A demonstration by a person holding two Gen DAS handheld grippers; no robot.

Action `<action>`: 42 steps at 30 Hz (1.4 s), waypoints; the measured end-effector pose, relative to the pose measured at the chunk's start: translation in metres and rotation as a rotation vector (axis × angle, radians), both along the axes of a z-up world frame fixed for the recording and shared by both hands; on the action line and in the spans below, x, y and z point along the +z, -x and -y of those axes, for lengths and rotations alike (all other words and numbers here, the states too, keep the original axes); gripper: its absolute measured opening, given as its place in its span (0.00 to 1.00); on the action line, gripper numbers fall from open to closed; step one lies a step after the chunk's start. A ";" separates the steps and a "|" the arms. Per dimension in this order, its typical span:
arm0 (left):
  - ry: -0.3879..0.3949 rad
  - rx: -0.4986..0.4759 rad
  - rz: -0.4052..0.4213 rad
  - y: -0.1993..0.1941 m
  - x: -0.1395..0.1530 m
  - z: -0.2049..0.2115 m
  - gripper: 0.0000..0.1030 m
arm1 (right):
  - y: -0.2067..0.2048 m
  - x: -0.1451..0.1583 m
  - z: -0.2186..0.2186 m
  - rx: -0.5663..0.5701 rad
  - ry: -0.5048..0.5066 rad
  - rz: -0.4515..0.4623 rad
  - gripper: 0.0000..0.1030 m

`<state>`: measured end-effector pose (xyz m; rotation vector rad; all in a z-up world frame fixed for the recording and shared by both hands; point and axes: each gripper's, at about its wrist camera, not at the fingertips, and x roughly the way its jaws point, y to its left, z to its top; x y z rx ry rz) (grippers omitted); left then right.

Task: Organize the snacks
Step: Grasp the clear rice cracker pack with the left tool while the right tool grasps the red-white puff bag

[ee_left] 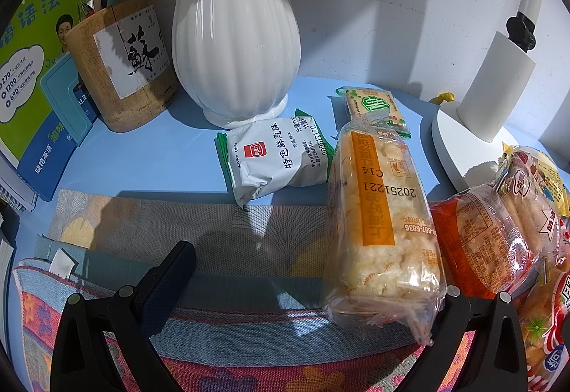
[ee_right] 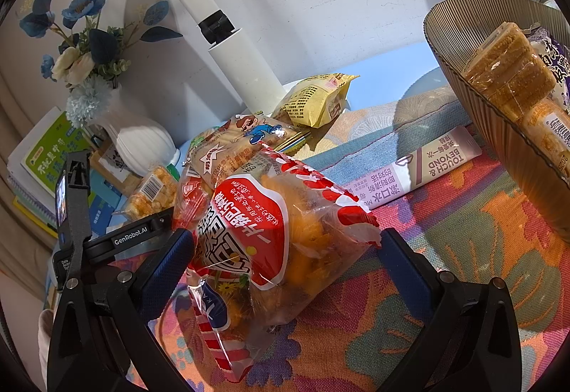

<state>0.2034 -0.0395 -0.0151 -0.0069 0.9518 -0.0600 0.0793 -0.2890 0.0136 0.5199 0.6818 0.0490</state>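
Blue desk against a white wall, patterned cloth mat (ee_right: 463,285) spread over the near part. Task things first: red-and-white snack bag (ee_right: 270,249) with orange pieces lies on the mat right between the right gripper (ee_right: 285,256) fingers; jaws stand wide, left pad looks to be against the bag's edge, right pad just short of it, so nothing is clamped yet. Ribbed bowl (ee_right: 459,78) at the far right of the mat already holds several packs, a brown stacked bar (ee_right: 509,71) among them, so sorting is partly done by my read. Left over, outside the bowl: rice cracker pack (ee_left: 381,224) in clear wrap, orange-wrapped pack (ee_left: 477,235) beside it, white-and-green biscuit pouch (ee_left: 278,157) on bare desk, green-label cracker (ee_left: 374,105) behind it, cartoon-print pack (ee_right: 245,142), yellow pouch (ee_right: 317,100), plus a long purple sachet (ee_right: 413,174) near the bowl. Most of the job looks open. Left gripper (ee_left: 313,285) hangs low over the mat edge, jaws wide, empty; rice cracker pack lies over its right finger side, whether it touches I cannot tell. Both tools point forward and down at the desk. Outward: white vase (ee_left: 235,36), wooden pen holder (ee_left: 121,71), books (ee_left: 32,71), white lamp base (ee_left: 459,142), blue flowers (ee_right: 82,21).
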 end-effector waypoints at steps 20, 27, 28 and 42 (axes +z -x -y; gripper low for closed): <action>0.001 -0.035 0.013 -0.001 0.000 0.010 0.96 | 0.000 0.001 -0.002 0.010 0.015 -0.002 1.00; 0.093 -0.153 0.079 0.008 0.009 0.017 0.30 | -0.003 0.002 -0.013 0.129 0.019 0.006 0.57; 0.100 -0.152 0.078 0.008 0.009 0.016 0.30 | -0.002 0.003 -0.015 0.144 0.023 0.009 0.57; 0.173 -0.068 0.255 0.034 0.034 -0.008 0.30 | 0.020 0.011 0.019 0.165 -0.248 0.159 0.51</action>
